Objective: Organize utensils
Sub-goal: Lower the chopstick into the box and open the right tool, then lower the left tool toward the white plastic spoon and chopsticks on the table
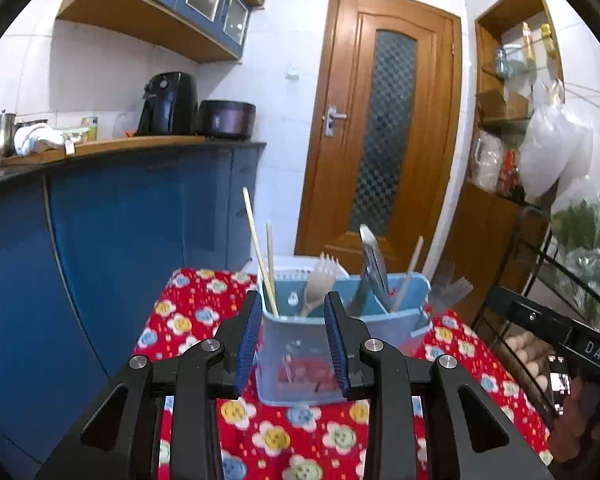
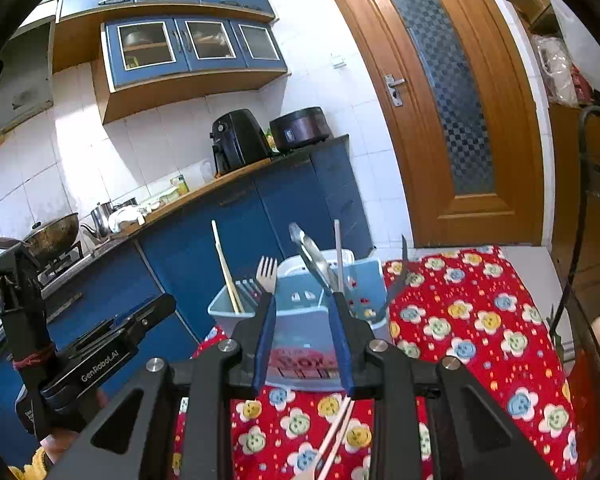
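— What's nearest the right gripper (image 2: 302,300)?
— A loose pair of chopsticks (image 2: 334,436) lying on the red flowered cloth (image 2: 480,340) of the worktop. Their far ends disappear under one of the fingers, and I cannot tell if they touch it. The jaws stand at a narrow gap with nothing between the pads.
— And the left gripper (image 1: 292,296)?
— The same: a narrow gap, nothing held, only the cloth and the holder showing through.
— Where is the holder?
— The blue utensil holder (image 1: 340,320) stands on the cloth just beyond both sets of fingertips. The two grippers are side by side, both pointed at it.
— What's in it?
— Two wooden chopsticks (image 1: 260,248) lean in the left compartment and a pale fork (image 1: 320,276) stands in the middle. A metal spoon (image 1: 370,260) and another stick (image 1: 410,276) are on the right.
— Behind that?
— Blue cabinets (image 1: 140,220), a black air fryer (image 1: 168,104) on the counter and a wooden door (image 1: 388,120).
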Action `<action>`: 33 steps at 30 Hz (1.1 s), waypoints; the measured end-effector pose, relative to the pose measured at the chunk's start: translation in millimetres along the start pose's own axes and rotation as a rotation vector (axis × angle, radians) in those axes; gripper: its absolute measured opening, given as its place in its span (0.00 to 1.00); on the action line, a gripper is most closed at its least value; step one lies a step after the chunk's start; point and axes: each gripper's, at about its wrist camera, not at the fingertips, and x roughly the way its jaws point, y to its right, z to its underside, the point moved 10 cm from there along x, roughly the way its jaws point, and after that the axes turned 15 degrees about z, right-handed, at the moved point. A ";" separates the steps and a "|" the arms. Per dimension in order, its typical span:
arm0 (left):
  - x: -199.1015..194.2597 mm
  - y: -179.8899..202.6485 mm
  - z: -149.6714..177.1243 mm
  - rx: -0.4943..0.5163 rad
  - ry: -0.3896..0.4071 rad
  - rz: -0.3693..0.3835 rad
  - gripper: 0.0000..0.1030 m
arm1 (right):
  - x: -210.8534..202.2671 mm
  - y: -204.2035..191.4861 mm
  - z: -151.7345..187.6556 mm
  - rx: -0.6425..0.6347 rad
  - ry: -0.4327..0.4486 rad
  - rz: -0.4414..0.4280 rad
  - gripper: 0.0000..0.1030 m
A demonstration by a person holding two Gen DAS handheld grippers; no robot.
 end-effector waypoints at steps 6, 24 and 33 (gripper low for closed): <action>1.8 8.8 28.5 -0.018 -0.073 0.022 0.32 | -8.0 6.3 19.5 -0.002 -0.030 0.011 0.29; 41.1 42.3 111.7 -0.060 -0.309 0.097 0.32 | -12.8 42.4 59.4 0.027 -0.102 0.046 0.29; 71.3 54.9 146.7 -0.083 -0.447 0.130 0.32 | -9.4 60.2 71.5 0.069 -0.131 0.051 0.29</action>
